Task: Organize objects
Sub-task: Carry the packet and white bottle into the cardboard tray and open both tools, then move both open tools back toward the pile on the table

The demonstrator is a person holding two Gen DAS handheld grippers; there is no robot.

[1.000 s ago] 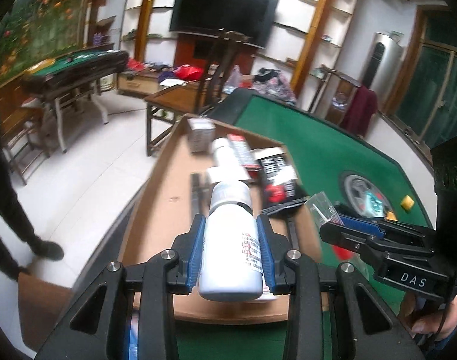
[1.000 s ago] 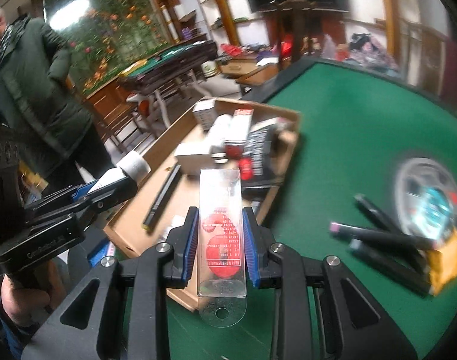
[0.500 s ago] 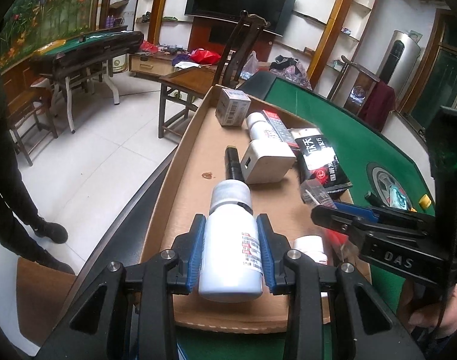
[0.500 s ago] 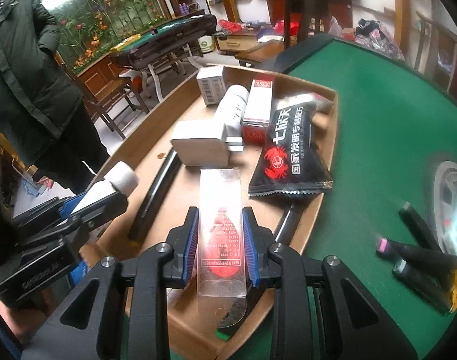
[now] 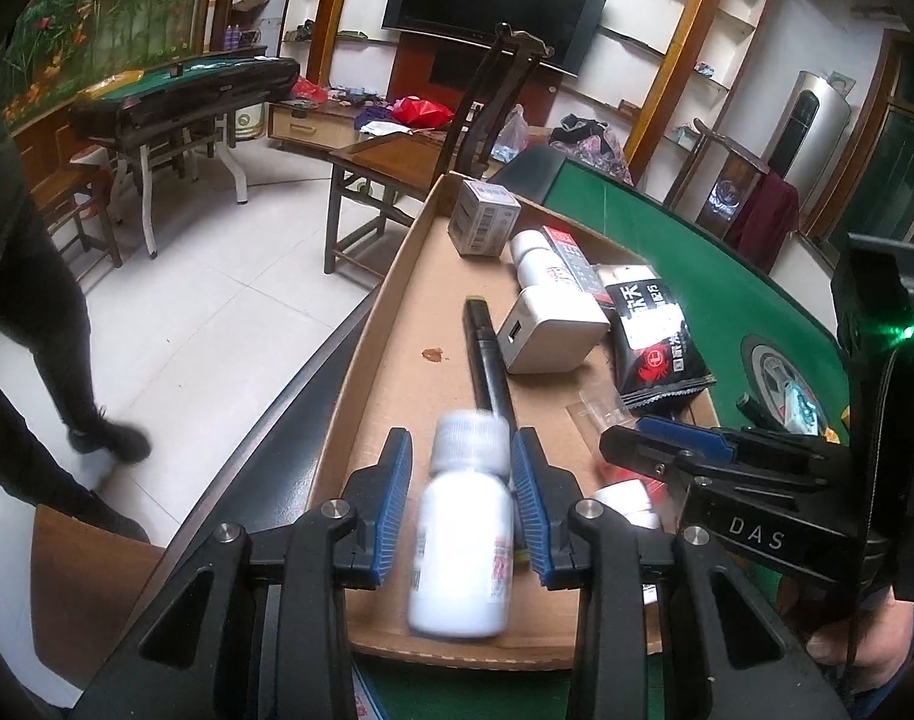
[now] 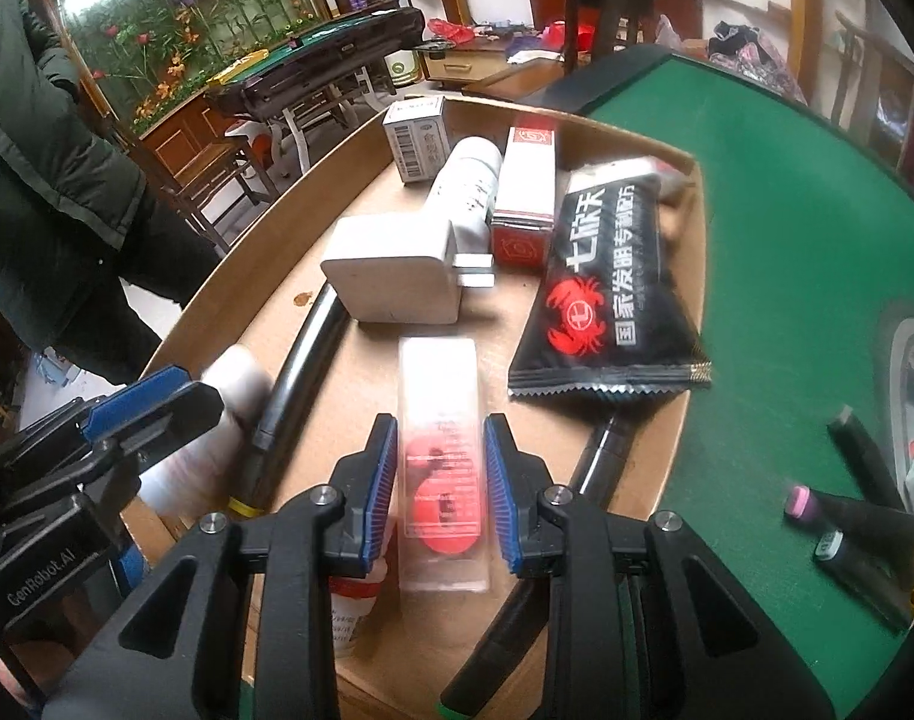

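Left gripper (image 5: 460,468) stood spread, blue pads clear of the white plastic bottle with ribbed white cap (image 5: 464,531) on both sides; bottle blurred between the fingers over the near end of the shallow brown cardboard tray (image 5: 391,324), red print on its label unreadable. Whether it touched the tray floor, cannot tell.

Right gripper (image 6: 439,480) likewise parted, a gap showing each side of the clear plastic sleeve with red contents (image 6: 440,468); sleeve blurred, lying lengthwise over the tray floor (image 6: 229,294). Its small print illegible.

Right gripper body in the left view read "DAS"; left gripper body in the right view read "GenRobot.AI".

In the tray: white square charger block with flat prongs (image 6: 397,279), a long black marker pen (image 5: 487,360) just beside it, a white bottle lying on its side (image 6: 466,189), a red-and-white carton (image 6: 524,198) against that bottle, a small white box with barcode (image 6: 418,138) at the far end. Black foil sachet with red crab emblem and white Chinese characters (image 6: 607,294) lay along the tray's right side.

Tray sat on a green felt table (image 6: 775,210). Dark marker pens (image 6: 865,516) lay loose on the felt, well apart from the tray
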